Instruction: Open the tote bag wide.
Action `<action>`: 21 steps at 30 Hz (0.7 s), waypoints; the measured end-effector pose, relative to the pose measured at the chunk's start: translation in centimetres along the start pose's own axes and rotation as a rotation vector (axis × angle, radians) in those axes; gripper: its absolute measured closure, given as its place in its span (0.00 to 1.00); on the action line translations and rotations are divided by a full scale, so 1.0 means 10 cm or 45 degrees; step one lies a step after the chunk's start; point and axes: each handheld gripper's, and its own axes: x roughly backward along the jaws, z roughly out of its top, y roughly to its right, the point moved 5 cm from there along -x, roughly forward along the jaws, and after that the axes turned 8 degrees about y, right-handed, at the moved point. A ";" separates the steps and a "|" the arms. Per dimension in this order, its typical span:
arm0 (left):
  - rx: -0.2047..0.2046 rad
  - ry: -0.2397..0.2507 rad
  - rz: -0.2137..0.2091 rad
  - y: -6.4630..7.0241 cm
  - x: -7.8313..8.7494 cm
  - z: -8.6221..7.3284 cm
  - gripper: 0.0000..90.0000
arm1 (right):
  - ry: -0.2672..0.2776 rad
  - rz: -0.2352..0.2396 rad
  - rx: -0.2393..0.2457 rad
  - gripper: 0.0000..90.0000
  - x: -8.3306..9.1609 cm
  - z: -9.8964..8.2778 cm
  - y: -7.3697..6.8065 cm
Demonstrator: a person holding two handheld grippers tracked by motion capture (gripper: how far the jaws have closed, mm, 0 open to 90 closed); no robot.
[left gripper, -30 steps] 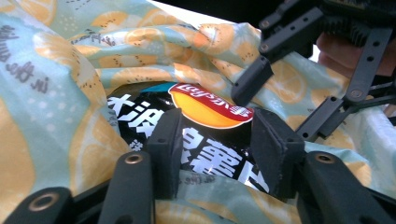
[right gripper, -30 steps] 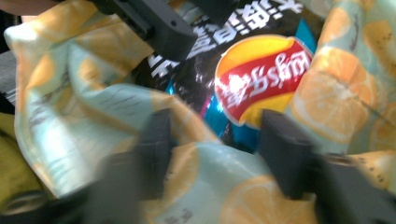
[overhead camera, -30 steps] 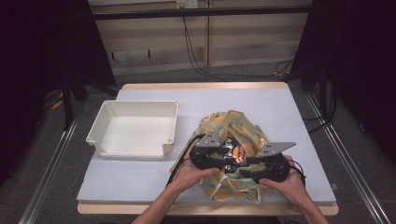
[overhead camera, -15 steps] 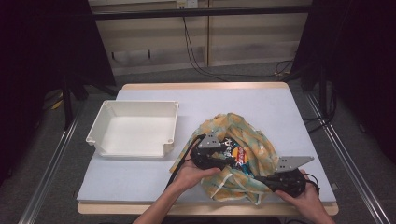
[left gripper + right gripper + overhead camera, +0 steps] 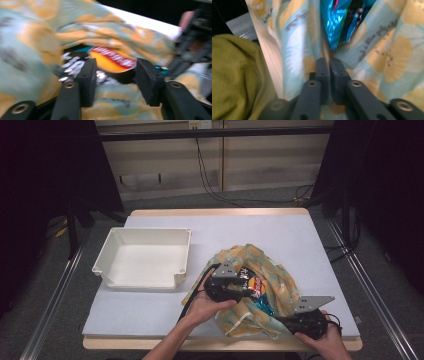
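A floral yellow-and-pale-blue fabric bag (image 5: 270,285) is spread near the front right corner of the tabletop (image 5: 300,235), snack packets (image 5: 255,287) showing inside. Its front edge is pinched by the right gripper (image 5: 329,72). The left gripper (image 5: 113,75) is held half open over the orange-and-black packet, its jaws having just closed somewhat.

One bag (image 5: 270,275) — two snack packets (image 5: 254,285) — one tray (image 5: 145,257).

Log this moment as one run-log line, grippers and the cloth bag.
left gripper: open, at snack packet | right gripper: shut on cloth bag edge | white tray: empty, left of bag
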 end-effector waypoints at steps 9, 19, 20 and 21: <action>-0.122 -0.103 -0.121 0.22 -0.29 0.13 0.71 | 0.060 -0.026 -0.004 0.68 0.05 0.08 -0.03; -0.284 -0.283 -0.091 0.26 -0.32 -0.16 0.52 | 0.090 -0.080 -0.055 0.55 0.13 0.03 0.08; -0.302 -0.275 -0.102 0.28 -0.34 -0.16 0.50 | 0.086 -0.080 -0.054 0.54 0.13 0.03 0.08; -0.312 -0.289 -0.110 0.30 -0.35 -0.18 0.48 | 0.083 -0.082 -0.052 0.53 0.12 0.03 0.08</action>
